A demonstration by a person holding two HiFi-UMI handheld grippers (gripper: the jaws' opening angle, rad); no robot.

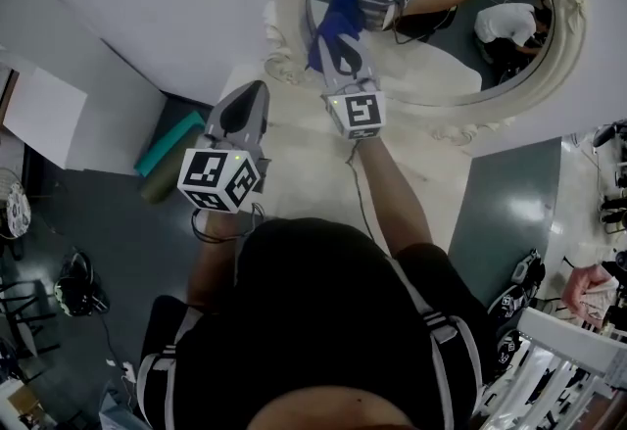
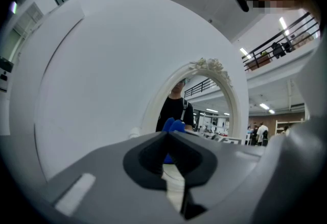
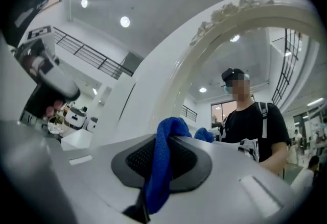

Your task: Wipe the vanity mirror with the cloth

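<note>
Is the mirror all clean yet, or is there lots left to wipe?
Picking up is done: the right gripper is shut on the blue cloth. Right now the cloth is at the left edge of the mirror glass, seemingly touching it. No wiped patch shows, so probably most of the glass is left. The left gripper is shut and empty, short of the mirror.

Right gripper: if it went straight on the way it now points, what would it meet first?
The mirror glass. The right gripper aims into it, so the blue cloth it grips would touch first; whether it already touches is unclear.
</note>
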